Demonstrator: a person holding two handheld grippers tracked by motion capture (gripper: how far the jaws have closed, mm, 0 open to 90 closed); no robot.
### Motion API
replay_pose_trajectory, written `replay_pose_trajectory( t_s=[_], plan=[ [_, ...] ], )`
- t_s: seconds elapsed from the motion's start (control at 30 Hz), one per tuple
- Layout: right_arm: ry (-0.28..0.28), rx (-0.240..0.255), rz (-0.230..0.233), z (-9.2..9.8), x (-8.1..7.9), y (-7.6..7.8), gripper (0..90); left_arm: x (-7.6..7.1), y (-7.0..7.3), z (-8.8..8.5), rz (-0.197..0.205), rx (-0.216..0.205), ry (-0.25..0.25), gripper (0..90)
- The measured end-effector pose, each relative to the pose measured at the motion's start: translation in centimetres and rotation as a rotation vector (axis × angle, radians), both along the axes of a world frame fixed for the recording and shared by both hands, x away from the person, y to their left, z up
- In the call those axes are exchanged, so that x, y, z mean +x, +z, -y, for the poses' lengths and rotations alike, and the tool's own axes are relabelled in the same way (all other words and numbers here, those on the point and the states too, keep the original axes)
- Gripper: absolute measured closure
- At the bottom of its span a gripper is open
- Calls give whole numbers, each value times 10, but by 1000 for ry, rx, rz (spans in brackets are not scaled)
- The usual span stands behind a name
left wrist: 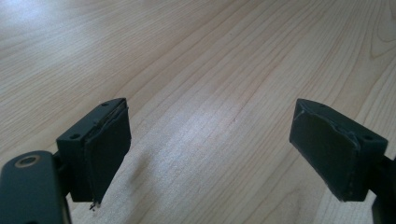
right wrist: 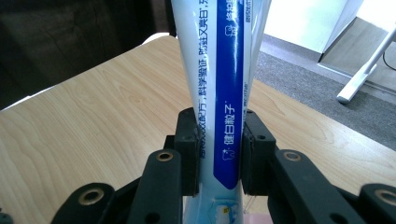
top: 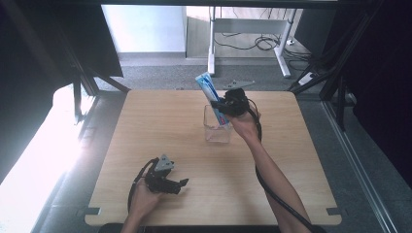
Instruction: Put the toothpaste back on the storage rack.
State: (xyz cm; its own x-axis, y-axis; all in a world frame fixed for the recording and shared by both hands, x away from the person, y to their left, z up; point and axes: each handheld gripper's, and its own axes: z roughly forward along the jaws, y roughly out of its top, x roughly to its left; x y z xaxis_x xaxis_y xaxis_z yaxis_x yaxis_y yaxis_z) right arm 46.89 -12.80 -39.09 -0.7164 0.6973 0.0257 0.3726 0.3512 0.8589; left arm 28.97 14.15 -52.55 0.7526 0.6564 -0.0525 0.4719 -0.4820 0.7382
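Right gripper (top: pixel 224 108) clamps the tube (top: pixel 212 99) over the cup (top: pixel 216 127)
Tube's long axis tilts up-left, low end inside the cup at table (top: pixel 160 126) centre; left gripper (top: pixel 180 183) rests wide open, empty, well apart

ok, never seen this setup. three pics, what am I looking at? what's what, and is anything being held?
No robot here: a person at a wooden table holds a two-jaw gripper in each hand.

The high view comes from a fixed camera above the person, looking forward and down. The other two come from cameras riding on the grippers, each looking along its own black jaws.

The left gripper sits low near the table's front edge. Its own view shows the jaws wide apart with bare wood between them, so it is open.

The right gripper is shut on a blue and white toothpaste tube; its own view shows the jaws clamping the tube from both sides. It holds the tube tilted at a clear container standing mid-table, lower end apparently inside.
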Motion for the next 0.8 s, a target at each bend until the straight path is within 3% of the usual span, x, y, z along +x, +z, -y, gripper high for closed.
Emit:
replay_pose_trajectory(
  t_s=[0.37, 0.8],
  plan=[
    [-14, -16, 23, 0, 15, -5, 726, 0, -1, 2, -9, 2, -7, 130],
    [-24, -51, 13, 2, 22, -27, 724, 0, -1, 2, -10, 3, -15, 130]
  ],
)
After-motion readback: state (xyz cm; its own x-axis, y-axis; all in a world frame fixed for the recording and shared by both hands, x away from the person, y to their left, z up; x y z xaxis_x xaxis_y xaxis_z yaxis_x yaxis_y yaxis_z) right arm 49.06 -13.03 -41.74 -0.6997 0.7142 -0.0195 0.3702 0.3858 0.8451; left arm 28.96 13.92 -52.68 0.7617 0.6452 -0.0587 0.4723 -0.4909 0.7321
